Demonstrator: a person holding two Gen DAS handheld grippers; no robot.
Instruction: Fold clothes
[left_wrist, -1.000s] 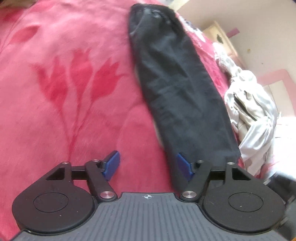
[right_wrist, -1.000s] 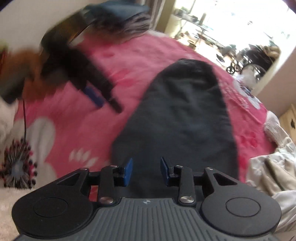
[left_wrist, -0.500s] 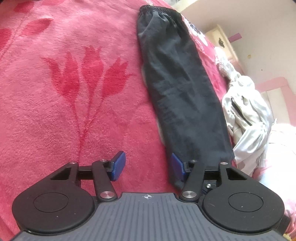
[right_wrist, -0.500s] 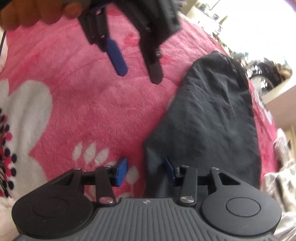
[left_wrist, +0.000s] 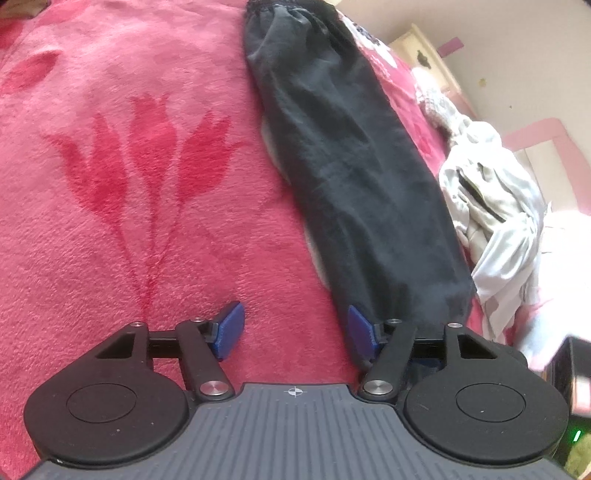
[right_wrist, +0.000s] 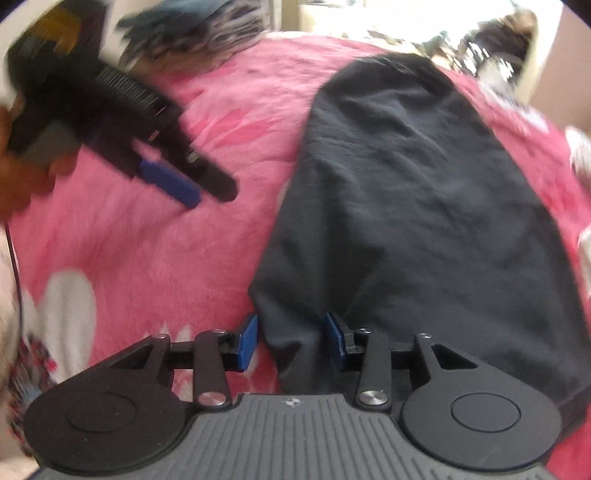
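Black trousers (left_wrist: 354, 158) lie folded lengthwise into long strip on pink floral blanket (left_wrist: 122, 155) covering bed. We see right hand-held gripper (right_wrist: 290, 338) with jaws apart, straddling near corner of trousers (right_wrist: 413, 206), pads not pressed on cloth. Left hand-held gripper (left_wrist: 295, 332) wide open over blanket, its right pad (left_wrist: 360, 330) at trousers' near edge. In right view, left hand-held gripper (right_wrist: 177, 181) blurred, above blanket (right_wrist: 147, 251), apart from trousers. Crumpled white garments (left_wrist: 495, 221) lie beside trousers.
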